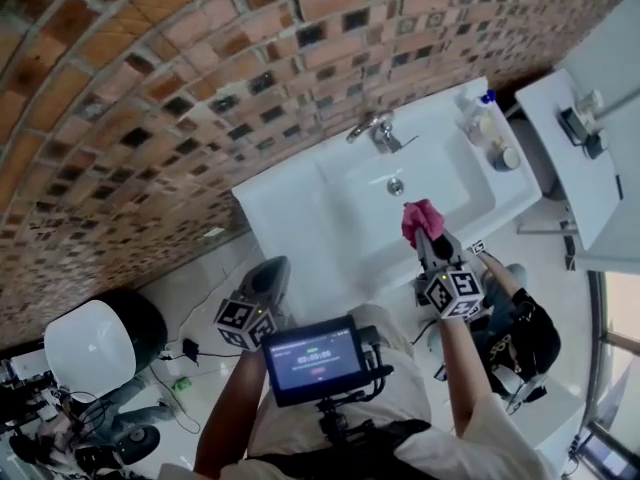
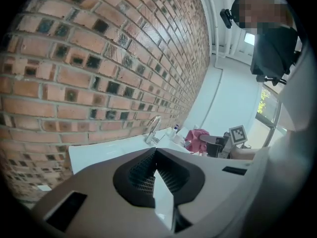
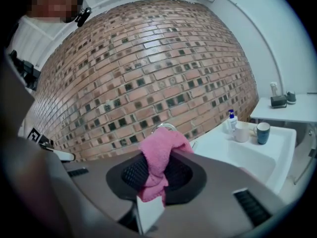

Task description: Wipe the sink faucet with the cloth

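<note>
A chrome faucet (image 1: 374,130) stands at the back of the white sink (image 1: 300,203), against the brick wall. My right gripper (image 1: 420,230) is shut on a pink cloth (image 1: 420,218) and hangs over the sink's front part, short of the faucet. In the right gripper view the cloth (image 3: 158,158) bunches between the jaws and hides most of the faucet (image 3: 163,128). My left gripper (image 1: 268,278) is shut and empty, held low off the sink's front left corner. In the left gripper view the faucet (image 2: 152,131) and the pink cloth (image 2: 196,139) show ahead.
A soap bottle (image 1: 483,114) and cups (image 1: 505,156) stand on the sink's right end. Right of the sink is a white shelf (image 1: 570,168) with a small object. A brick wall (image 1: 150,88) runs behind. A white bin (image 1: 92,346) and cables lie on the floor at left.
</note>
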`<state>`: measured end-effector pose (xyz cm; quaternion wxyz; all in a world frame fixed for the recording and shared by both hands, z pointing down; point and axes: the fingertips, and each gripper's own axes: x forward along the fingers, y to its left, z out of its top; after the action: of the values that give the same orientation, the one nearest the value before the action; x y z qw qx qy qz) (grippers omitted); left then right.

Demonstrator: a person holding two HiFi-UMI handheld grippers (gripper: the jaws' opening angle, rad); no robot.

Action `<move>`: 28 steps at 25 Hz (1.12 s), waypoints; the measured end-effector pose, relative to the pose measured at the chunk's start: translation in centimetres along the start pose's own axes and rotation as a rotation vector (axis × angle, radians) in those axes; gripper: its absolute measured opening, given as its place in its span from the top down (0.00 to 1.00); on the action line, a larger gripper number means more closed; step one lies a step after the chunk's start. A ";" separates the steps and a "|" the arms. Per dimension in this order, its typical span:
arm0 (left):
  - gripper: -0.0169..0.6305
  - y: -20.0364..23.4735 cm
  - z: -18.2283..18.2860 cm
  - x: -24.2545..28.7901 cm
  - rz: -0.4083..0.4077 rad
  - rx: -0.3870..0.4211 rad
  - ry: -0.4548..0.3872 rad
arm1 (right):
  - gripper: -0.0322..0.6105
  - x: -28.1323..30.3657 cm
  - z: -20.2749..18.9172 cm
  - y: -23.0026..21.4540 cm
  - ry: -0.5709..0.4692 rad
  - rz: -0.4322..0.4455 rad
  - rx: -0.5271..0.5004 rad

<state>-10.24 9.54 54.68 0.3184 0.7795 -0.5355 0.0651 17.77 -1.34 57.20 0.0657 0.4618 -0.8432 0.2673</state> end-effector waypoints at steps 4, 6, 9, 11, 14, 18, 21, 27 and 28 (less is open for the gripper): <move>0.99 1.0 1.1 0.4 -0.018 0.021 -0.003 | 0.82 0.6 0.7 0.4 -0.011 -0.023 0.017; 0.99 1.6 1.6 0.8 -0.028 0.024 -0.006 | 0.82 0.9 0.8 0.5 -0.009 -0.028 0.011; 0.99 2.3 3.3 1.8 -0.045 0.036 -0.016 | 0.82 1.9 1.1 0.3 -0.008 -0.037 0.000; 0.99 2.6 4.1 1.9 -0.051 0.041 -0.019 | 0.82 2.3 1.1 0.4 -0.001 -0.047 -0.003; 0.99 2.7 5.3 2.6 -0.060 0.060 -0.020 | 0.82 3.0 1.7 -0.2 -0.002 -0.058 -0.024; 0.99 2.7 5.9 3.7 -0.067 0.099 -0.004 | 0.82 4.0 2.0 -2.0 -0.009 -0.084 -0.021; 0.99 2.9 5.8 4.3 -0.060 0.110 0.020 | 0.82 5.1 1.0 -3.8 0.004 -0.105 0.001; 0.98 3.3 4.8 5.9 -0.031 0.126 0.068 | 0.82 8.6 -1.2 -7.6 0.053 -0.126 0.002; 0.99 3.3 4.6 6.1 -0.027 0.125 0.076 | 0.82 9.2 -1.6 -8.2 0.061 -0.132 0.002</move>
<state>-11.70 1.35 55.12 0.2901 0.8018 -0.5076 0.1236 19.05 -10.88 65.08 0.1084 0.5080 -0.8083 0.2773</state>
